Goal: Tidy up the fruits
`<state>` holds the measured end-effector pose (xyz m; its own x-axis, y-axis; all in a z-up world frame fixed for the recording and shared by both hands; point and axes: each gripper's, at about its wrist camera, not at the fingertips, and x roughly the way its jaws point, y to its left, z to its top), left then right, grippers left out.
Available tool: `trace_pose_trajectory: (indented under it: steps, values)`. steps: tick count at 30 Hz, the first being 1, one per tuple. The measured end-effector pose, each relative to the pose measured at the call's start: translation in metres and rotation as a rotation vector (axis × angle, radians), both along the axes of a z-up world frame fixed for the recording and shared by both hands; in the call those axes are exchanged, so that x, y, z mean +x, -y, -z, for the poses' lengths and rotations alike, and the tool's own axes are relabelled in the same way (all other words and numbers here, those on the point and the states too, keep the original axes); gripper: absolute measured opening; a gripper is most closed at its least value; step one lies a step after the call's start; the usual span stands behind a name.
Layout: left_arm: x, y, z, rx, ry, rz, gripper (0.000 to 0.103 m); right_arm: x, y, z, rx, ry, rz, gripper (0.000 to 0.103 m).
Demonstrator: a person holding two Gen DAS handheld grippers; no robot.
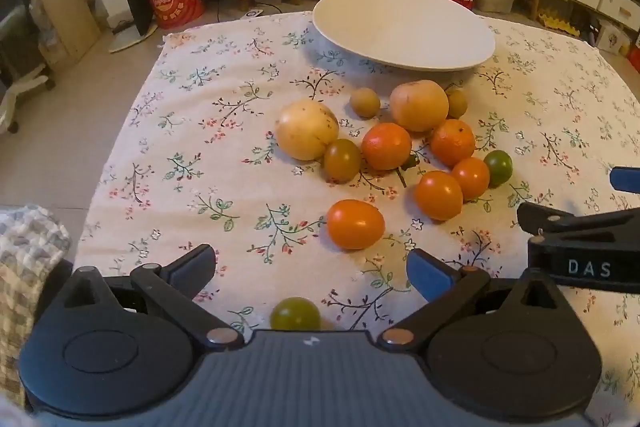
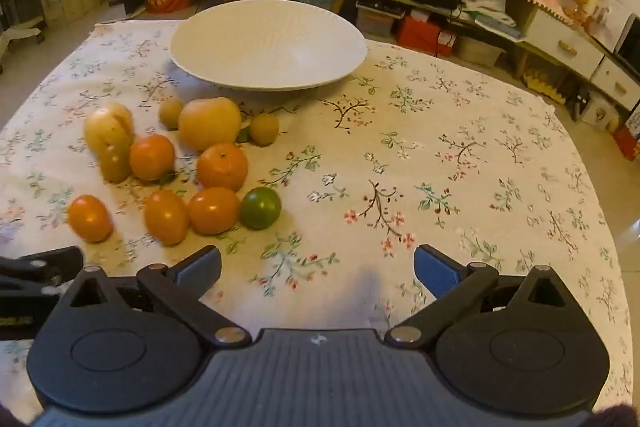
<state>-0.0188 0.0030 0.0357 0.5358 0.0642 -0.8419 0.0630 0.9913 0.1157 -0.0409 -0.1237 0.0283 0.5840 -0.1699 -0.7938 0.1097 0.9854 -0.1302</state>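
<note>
Fruit lies loose in a cluster on the flowered tablecloth [image 1: 192,155], just in front of the white plate [image 1: 404,27], which holds nothing: two pale yellow round fruits, several orange ones, a few small greenish-brown ones and a green one [image 2: 260,207] at the cluster's right edge. One small green fruit [image 1: 295,314] sits apart, close under the left gripper [image 1: 312,267]. Both the left gripper and the right gripper [image 2: 318,267] hover over the cloth with jaws spread wide, gripping nothing.

Left wrist view: steeply down over fruit pile [image 1: 400,151] | Right wrist view: alongside, rightward | Shared: white bowl [image 2: 268,47], floral tablecloth [image 2: 440,167]
</note>
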Motion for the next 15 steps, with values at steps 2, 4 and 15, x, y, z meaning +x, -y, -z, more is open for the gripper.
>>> trace_pose_trajectory:
  steps: [2, 4, 15]
  values:
    - [0.0, -0.002, -0.003, -0.004, -0.012, -0.004, 0.084, 0.002, -0.003, -0.004, -0.007, -0.021, -0.004, 0.103]
    - [0.0, -0.005, -0.005, -0.01, -0.023, -0.007, 0.084, 0.001, -0.006, -0.009, -0.015, -0.018, -0.015, 0.103]
    - [0.003, -0.013, -0.003, -0.018, -0.06, -0.027, 0.084, 0.005, -0.009, -0.016, -0.006, -0.038, -0.028, 0.103]
